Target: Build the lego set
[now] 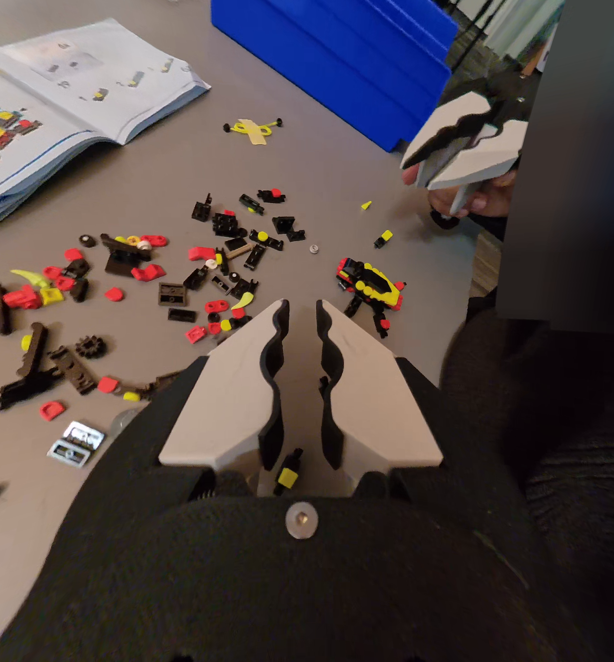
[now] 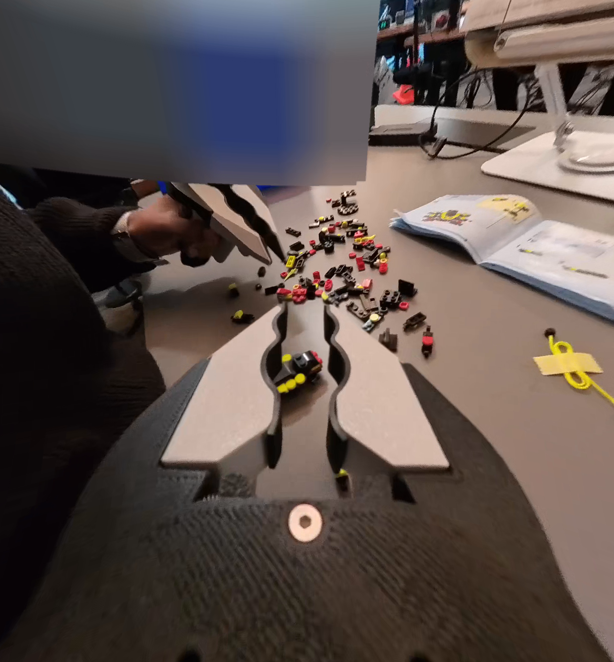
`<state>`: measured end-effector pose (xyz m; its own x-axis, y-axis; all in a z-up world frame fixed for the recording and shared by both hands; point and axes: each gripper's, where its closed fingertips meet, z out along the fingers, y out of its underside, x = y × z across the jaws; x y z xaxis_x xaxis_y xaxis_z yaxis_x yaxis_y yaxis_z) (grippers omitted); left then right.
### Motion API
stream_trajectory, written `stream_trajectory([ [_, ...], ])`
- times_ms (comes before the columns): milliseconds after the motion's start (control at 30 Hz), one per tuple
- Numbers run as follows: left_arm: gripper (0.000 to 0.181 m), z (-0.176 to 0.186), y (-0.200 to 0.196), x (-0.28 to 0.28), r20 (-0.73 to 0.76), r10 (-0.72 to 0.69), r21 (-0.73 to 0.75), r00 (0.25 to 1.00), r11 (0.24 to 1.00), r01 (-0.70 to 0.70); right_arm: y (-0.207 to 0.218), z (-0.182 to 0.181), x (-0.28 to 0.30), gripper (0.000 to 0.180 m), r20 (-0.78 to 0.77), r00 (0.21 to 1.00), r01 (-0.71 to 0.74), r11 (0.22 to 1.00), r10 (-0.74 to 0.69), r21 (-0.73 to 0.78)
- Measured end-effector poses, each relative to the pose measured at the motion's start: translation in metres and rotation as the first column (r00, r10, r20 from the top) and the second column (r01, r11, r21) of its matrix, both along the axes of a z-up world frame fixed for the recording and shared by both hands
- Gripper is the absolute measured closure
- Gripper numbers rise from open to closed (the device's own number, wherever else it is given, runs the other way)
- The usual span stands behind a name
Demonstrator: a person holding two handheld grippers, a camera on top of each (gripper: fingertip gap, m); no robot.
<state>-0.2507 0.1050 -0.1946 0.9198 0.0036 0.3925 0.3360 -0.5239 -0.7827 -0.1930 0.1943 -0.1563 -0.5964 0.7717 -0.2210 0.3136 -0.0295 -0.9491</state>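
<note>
Black-and-yellow model (image 2: 300,370) lies on the table between the right tool's (image 2: 305,308) parted, empty fingers.

the left wrist view sat behind the left gripper (image 1: 302,304) and looked steeply down on the grey table (image 1: 334,172), close above the scattered lego pieces (image 1: 226,258); the open instruction booklet (image 1: 83,89) lay at 10 o'clock and the blue bin (image 1: 334,61) at 12. the right wrist view rode behind the right gripper (image 2: 305,308), lower and flatter, close to the tabletop, facing the same pile (image 2: 341,272) from the opposite side, the booklet (image 2: 513,243) at 2 o'clock. both views shared the pile, booklet, part-built model (image 1: 370,286) (image 2: 298,369) and yellow taped cord (image 1: 253,129) (image 2: 570,369).
</note>
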Motion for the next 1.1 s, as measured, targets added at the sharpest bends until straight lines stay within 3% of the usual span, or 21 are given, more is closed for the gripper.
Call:
stream_trajectory([
  [100, 0.157, -0.006, -0.010, 0.003, -0.036, 0.076, -0.065, 0.996, 0.995, -0.078, -0.008, -0.018, 0.001, 0.144, 0.083, 0.996, -0.028, 0.998, 0.024, 0.049],
  [300, 0.151, -0.039, -0.025, 0.042, -0.125, 0.081, -0.189, 0.989, 0.976, -0.104, -0.024, -0.042, 0.004, 0.144, 0.159, 0.982, -0.123, 0.980, 0.099, 0.154],
  [700, 0.166, -0.054, -0.037, 0.044, -0.082, 0.031, -0.318, 0.996, 0.947, -0.056, -0.032, -0.068, 0.013, 0.144, 0.297, 0.945, -0.201, 0.960, 0.137, 0.196],
  [933, 0.173, -0.055, -0.037, 0.046, -0.038, 0.017, -0.315, 0.999, 0.949, -0.029, -0.038, -0.077, 0.014, 0.143, 0.326, 0.934, -0.229, 0.944, 0.144, 0.238],
  [1100, 0.175, -0.051, -0.025, 0.055, -0.033, -0.057, -0.278, 0.998, 0.959, 0.045, -0.052, -0.077, 0.019, 0.143, 0.311, 0.917, -0.327, 0.916, 0.249, 0.232],
])
